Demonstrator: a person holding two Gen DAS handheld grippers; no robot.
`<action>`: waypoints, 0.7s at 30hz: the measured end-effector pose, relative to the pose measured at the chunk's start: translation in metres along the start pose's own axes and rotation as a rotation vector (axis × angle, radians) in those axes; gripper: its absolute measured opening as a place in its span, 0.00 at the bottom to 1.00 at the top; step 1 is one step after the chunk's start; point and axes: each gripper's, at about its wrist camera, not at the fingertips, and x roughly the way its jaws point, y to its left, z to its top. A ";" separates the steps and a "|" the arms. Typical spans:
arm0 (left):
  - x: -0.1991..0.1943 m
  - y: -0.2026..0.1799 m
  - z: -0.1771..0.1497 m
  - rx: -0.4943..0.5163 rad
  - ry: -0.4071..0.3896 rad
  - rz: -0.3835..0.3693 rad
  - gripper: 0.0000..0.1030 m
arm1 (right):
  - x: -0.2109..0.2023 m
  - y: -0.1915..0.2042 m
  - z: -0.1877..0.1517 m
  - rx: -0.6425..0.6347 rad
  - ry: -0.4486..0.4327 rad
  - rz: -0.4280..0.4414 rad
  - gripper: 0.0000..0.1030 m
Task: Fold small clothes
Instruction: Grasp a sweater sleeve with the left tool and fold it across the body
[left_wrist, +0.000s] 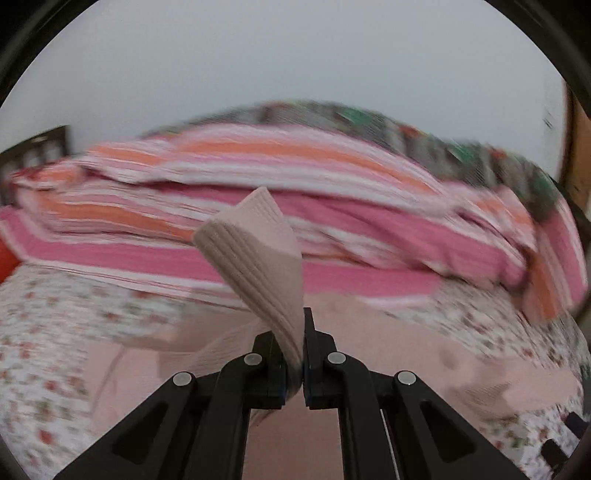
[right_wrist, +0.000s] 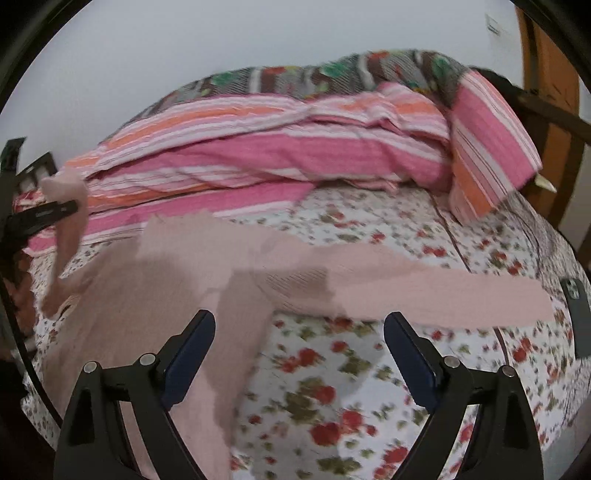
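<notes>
Pink ribbed knit is what this is all about: the left gripper (left_wrist: 303, 354) has its jaws clamped tight on the cuff (left_wrist: 255, 254) of a sleeve, which sticks up out of the pinch, while the rest of the top (right_wrist: 155, 288) lies spread on the bed with its other sleeve (right_wrist: 443, 295) stretched out flat to the right. The right gripper (right_wrist: 299, 347) hangs over the sheet with jaws wide apart, holding nothing. Biggest risk imo: that one-handed pull drags the whole top across the sheet or bunches the body, since nothing pins it down. The bite also looks small, so the cuff could slip out mid-fold, and the knit may stretch crooked. The floral sheet (right_wrist: 332, 387) is soft and wrinkly, so don't expect crisp creases. There's a phone (right_wrist: 578, 314) at the right edge that the far sleeve could catch. Further back is a striped pink-and-orange blanket (right_wrist: 258, 155), a darker patterned one behind it, then a plain pale wall (left_wrist: 295, 55) and some wooden furniture (right_wrist: 550, 122).
</notes>
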 end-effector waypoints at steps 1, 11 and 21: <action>0.010 -0.023 -0.008 0.024 0.024 -0.034 0.06 | 0.002 -0.005 -0.004 0.009 0.012 -0.007 0.89; 0.045 -0.083 -0.068 0.109 0.198 -0.241 0.41 | 0.016 -0.012 -0.019 0.007 0.063 -0.013 0.89; 0.009 0.037 -0.050 -0.034 0.073 -0.094 0.81 | 0.039 0.029 -0.012 -0.008 0.054 0.068 0.84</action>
